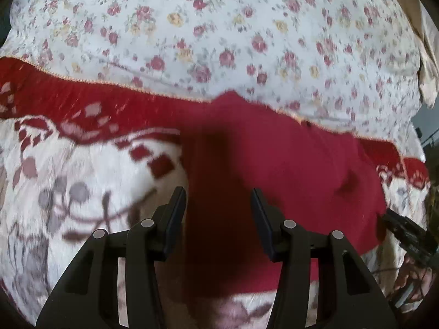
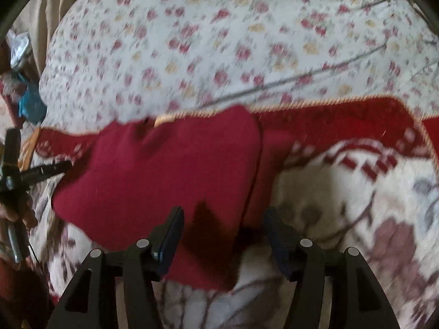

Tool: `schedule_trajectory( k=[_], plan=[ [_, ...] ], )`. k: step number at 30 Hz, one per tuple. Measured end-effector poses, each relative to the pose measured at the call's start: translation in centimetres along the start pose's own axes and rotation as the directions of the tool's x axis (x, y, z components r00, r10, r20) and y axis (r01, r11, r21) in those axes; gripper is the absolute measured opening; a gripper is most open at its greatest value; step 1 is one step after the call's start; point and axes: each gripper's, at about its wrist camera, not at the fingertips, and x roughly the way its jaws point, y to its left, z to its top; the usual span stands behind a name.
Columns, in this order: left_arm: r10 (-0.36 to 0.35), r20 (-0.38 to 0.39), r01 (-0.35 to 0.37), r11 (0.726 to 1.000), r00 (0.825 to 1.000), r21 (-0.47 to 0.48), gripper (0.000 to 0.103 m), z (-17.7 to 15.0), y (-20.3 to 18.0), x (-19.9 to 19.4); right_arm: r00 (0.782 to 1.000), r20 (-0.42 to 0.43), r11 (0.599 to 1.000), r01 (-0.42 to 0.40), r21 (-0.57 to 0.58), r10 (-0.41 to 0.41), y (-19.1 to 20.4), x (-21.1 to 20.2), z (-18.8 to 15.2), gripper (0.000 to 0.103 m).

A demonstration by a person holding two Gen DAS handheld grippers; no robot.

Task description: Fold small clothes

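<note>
A small dark red knitted garment (image 1: 274, 164) lies on a white and red patterned blanket (image 1: 82, 170). It also shows in the right wrist view (image 2: 170, 170), folded over with an edge running down its right side. My left gripper (image 1: 218, 194) is open and hovers just above the garment's near part, holding nothing. My right gripper (image 2: 223, 213) is open over the garment's near right corner, holding nothing. The other gripper (image 1: 408, 233) shows at the right edge of the left wrist view, and at the left edge of the right wrist view (image 2: 16, 175).
A white floral bedsheet (image 1: 233, 35) covers the bed beyond the blanket; it also shows in the right wrist view (image 2: 219, 41). A beige cloth (image 1: 428, 63) hangs at the far right. Blue and mixed clutter (image 2: 27, 104) sits off the bed's left side.
</note>
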Motion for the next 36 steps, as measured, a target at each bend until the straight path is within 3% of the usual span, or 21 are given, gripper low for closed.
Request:
schedule_trajectory(
  k=[2,3,7,11,14,17,19,20,21,26,31,36],
  plan=[
    [0.024,-0.011,-0.024,1.0,1.0,-0.005,0.048,-1.1,0.2,0.0,1.0,-0.011,1.0,0.013,-0.017,-0.014,0.2,0.7,-0.8,0.016],
    [0.02,-0.015,-0.02,1.0,1.0,-0.013,0.048,-1.5,0.5,-0.1,1.0,0.002,1.0,0.011,-0.026,-0.011,0.4,0.6,-1.1,0.01],
    [-0.006,-0.016,0.005,0.999,1.0,-0.054,0.056,-3.1,1.7,0.0,0.999,0.053,0.999,0.004,-0.041,-0.002,0.1,-2.0,-2.1,0.008],
    [-0.009,-0.023,0.008,0.999,1.0,-0.049,0.058,-3.3,2.0,0.8,0.999,-0.021,0.998,0.043,-0.037,-0.044,-0.4,-0.7,-4.2,0.006],
    [0.004,-0.004,-0.004,1.0,1.0,-0.028,0.058,-3.2,1.7,0.6,1.0,-0.005,1.0,0.022,-0.016,-0.022,-0.4,-1.8,-3.7,0.006],
    [0.02,0.022,-0.019,1.0,1.0,-0.014,0.058,-2.9,1.5,0.3,0.997,0.071,1.0,0.027,0.005,-0.027,0.4,-3.7,-1.6,0.008],
    [0.027,0.032,-0.027,1.0,0.999,-0.007,0.058,-2.7,1.3,0.3,0.992,0.114,0.998,0.059,-0.01,-0.058,1.1,-3.9,-0.1,0.024],
    [0.032,0.035,-0.032,0.999,0.999,-0.003,0.058,-2.6,1.2,0.4,0.989,0.127,0.997,0.074,-0.015,-0.072,1.6,-3.6,0.8,0.041],
    [0.037,0.038,-0.037,0.999,0.999,0.004,0.058,-2.5,1.1,0.4,0.988,0.135,0.996,0.085,-0.019,-0.082,2.1,-2.9,1.8,0.043],
    [0.066,0.047,-0.068,0.997,0.997,0.045,0.058,-2.6,0.5,0.8,0.994,0.066,0.994,0.093,-0.056,-0.089,3.2,2.8,5.8,0.043],
    [0.088,0.058,-0.093,0.992,0.994,0.086,0.058,-2.7,-0.1,1.1,0.981,-0.019,0.98,0.195,-0.049,-0.196,1.7,8.6,7.7,0.04],
    [0.093,0.058,-0.098,0.991,0.994,0.095,0.058,-2.7,-0.1,1.3,0.981,0.005,0.981,0.195,-0.01,-0.195,0.7,8.9,8.0,0.041]
  ],
)
